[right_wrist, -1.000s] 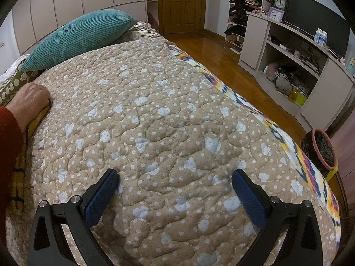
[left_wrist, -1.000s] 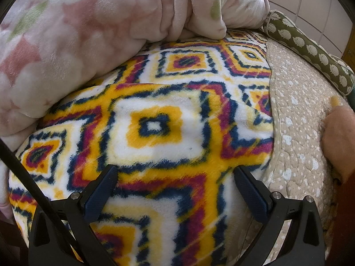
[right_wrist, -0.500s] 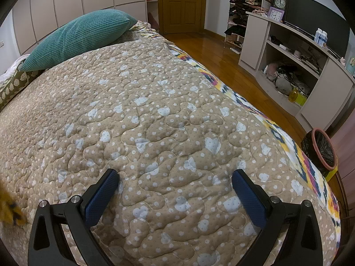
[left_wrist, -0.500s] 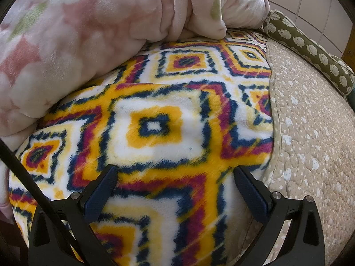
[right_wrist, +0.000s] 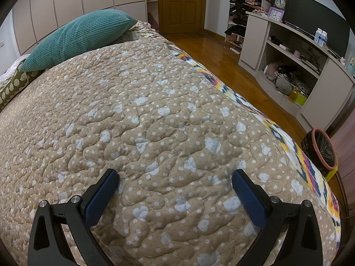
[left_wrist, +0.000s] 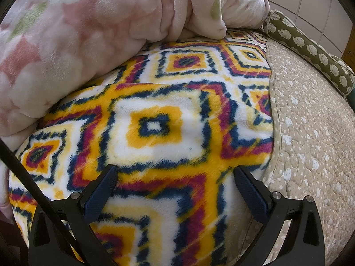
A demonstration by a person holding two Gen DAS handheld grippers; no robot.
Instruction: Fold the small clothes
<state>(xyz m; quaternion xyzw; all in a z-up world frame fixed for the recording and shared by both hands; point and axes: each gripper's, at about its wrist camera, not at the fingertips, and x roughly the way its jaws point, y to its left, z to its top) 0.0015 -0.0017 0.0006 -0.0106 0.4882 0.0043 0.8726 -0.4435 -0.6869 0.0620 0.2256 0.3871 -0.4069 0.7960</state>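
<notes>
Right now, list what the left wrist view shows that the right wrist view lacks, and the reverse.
Left only: a pink plush blanket heaped on the broad diamond-patterned fleece, and the open left tongs.
Right only: teal pillow, wooden door, shelving unit, bin, open right tongs.
Both: the beige quilt and the olive bolster.

Ahead of your right gripper [right_wrist: 175, 185] the beige quilt [right_wrist: 155, 115] lies open; the teal pillow [right_wrist: 75, 38] blocks its far end, and the pink blanket [left_wrist: 88, 28] crowds your left gripper [left_wrist: 176, 181].
</notes>
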